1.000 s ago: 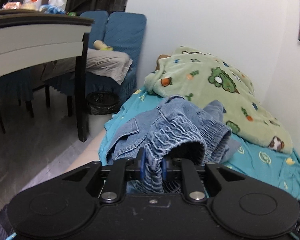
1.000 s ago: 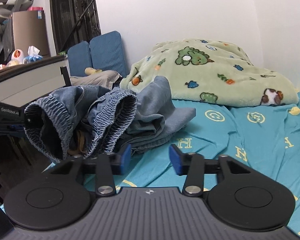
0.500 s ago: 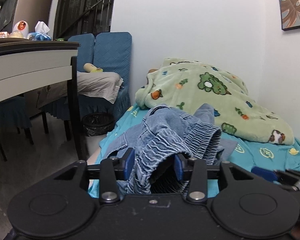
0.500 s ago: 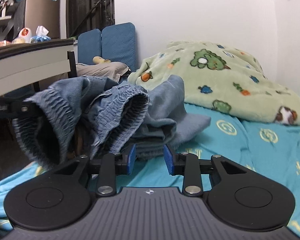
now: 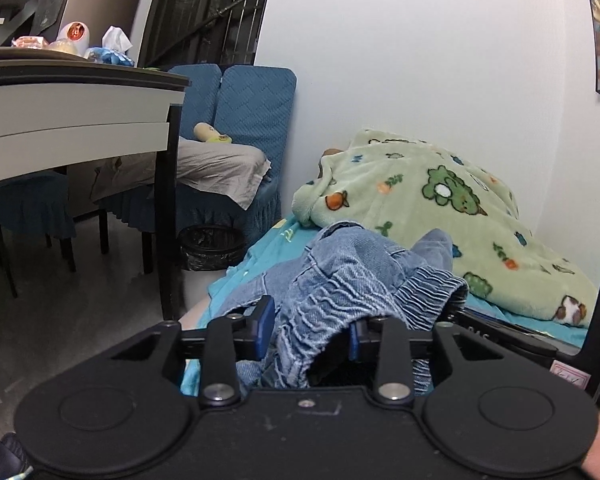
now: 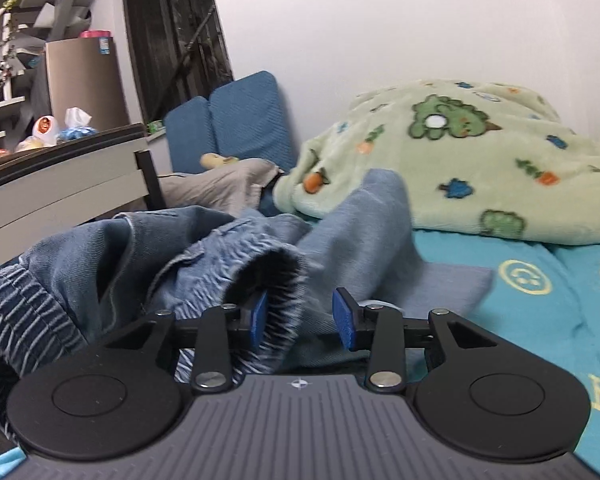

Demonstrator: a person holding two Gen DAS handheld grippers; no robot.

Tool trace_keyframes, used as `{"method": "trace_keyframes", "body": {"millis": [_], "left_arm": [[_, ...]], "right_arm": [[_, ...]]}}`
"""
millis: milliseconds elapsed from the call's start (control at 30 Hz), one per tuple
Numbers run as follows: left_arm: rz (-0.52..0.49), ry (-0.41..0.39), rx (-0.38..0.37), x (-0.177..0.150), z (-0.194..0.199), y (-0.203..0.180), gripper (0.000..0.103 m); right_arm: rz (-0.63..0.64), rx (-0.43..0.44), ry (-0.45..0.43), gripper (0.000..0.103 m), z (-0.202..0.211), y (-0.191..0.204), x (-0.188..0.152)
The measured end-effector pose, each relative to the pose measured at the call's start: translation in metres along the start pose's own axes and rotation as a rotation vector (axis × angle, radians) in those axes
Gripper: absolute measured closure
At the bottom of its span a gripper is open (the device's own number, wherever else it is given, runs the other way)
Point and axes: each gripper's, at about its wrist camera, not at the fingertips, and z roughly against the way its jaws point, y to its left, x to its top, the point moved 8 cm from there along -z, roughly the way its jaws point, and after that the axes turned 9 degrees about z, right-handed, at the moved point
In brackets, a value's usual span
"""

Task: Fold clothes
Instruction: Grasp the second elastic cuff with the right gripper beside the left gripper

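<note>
Crumpled denim jeans [image 5: 352, 280], ribbed elastic waistband [image 6: 268, 280], fleecy blanket [image 6: 460, 160]

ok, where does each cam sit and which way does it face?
Left wrist: on the left claw, facing along the bed at denim jeans, desk to the left; its jaws have just been closing, waistband between them; right claw enters from the right.
Right wrist: on the right claw, facing jeans and teal sheet; own fingers open around the waistband.
Shared: jeans, green blanket, blue chairs.
</note>
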Motion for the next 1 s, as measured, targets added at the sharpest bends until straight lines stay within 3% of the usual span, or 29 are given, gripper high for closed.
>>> {"method": "trace_keyframes", "body": {"millis": [133, 367, 600, 800, 867, 1000], "left_arm": [[0.021, -0.012, -0.022, 0.002, 0.002, 0.0, 0.081], [0.053, -0.004, -0.079, 0.01, 0.016, 0.002, 0.092], [0.074, -0.035, -0.158, 0.022, 0.053, 0.0, 0.094], [0.108, 0.118, -0.224, -0.006, 0.068, -0.008, 0.093], [0.096, 0.183, -0.236, -0.021, 0.067, -0.014, 0.09], [-0.023, 0.255, -0.221, -0.046, 0.063, -0.038, 0.084]], "right_arm": [[-0.069, 0.021, -0.031, 0.093, 0.0, 0.004, 0.007], [-0.144, 0.01, -0.086, 0.098, 0.024, 0.002, 0.036], [-0.133, -0.076, -0.172, 0.098, 0.077, -0.012, 0.082], [-0.157, -0.168, -0.211, 0.098, 0.128, -0.054, 0.116], [-0.18, -0.195, -0.188, 0.098, 0.138, -0.072, 0.113], [-0.241, -0.217, -0.108, 0.098, 0.151, -0.1, 0.085]]}}
